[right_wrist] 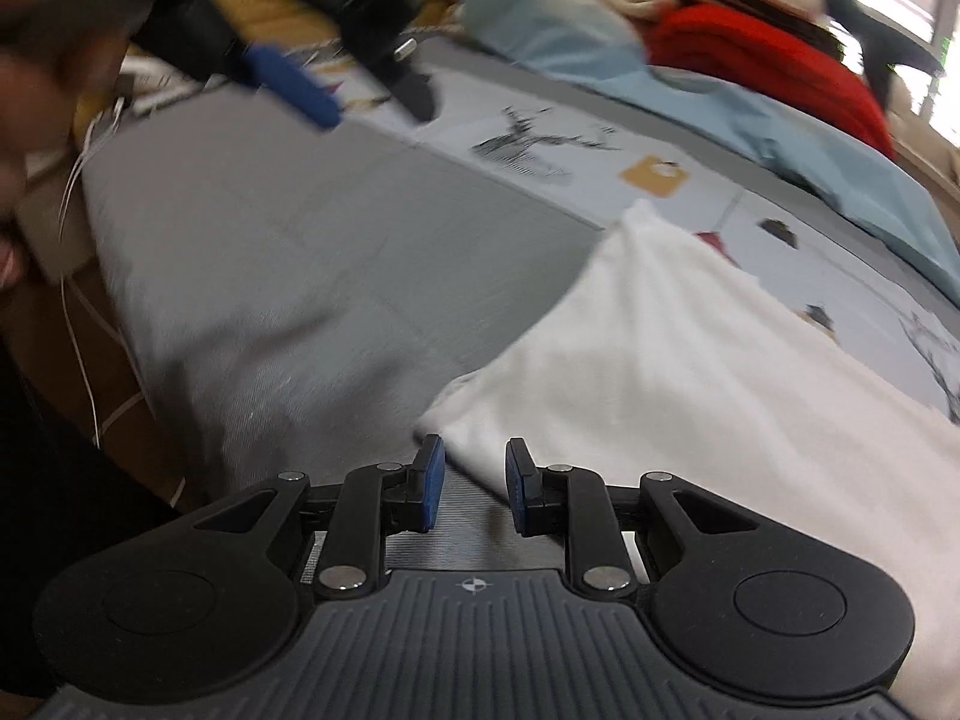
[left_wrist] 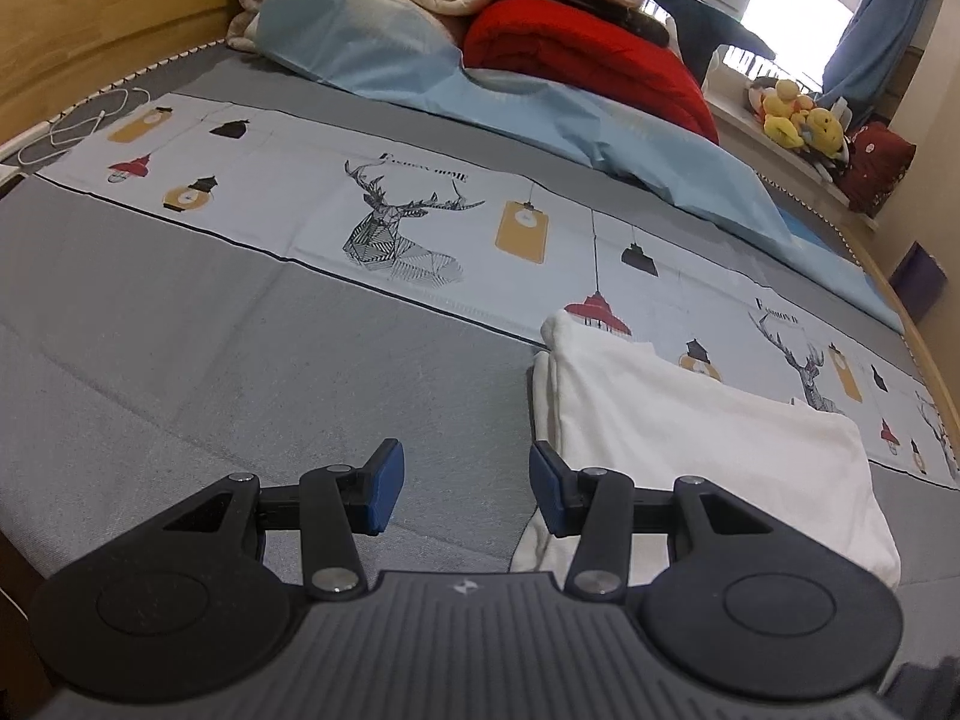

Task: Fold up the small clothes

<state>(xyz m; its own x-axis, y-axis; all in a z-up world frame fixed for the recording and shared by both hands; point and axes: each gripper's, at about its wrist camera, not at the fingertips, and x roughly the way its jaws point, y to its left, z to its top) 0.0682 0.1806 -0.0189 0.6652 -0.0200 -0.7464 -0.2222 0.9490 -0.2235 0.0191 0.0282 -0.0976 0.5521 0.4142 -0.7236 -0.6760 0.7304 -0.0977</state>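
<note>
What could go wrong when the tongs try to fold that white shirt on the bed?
The white shirt already lies in loose layers, so the right tongs, open at its near edge, might pinch only the top layer. The left tongs hang over bare bed sheet and could grab that instead.

White garment: soft matt cloth, lightly creased.
Bed sheet: grey woven cloth, matt, fine-textured; a printed pale band is seen.
Headboard: smooth pale wood.
Red blanket: ribbed plush cloth.
Left gripper: matt black plastic, blue rubbery pads, shiny metal pins.
Right gripper: finished alike.
</note>
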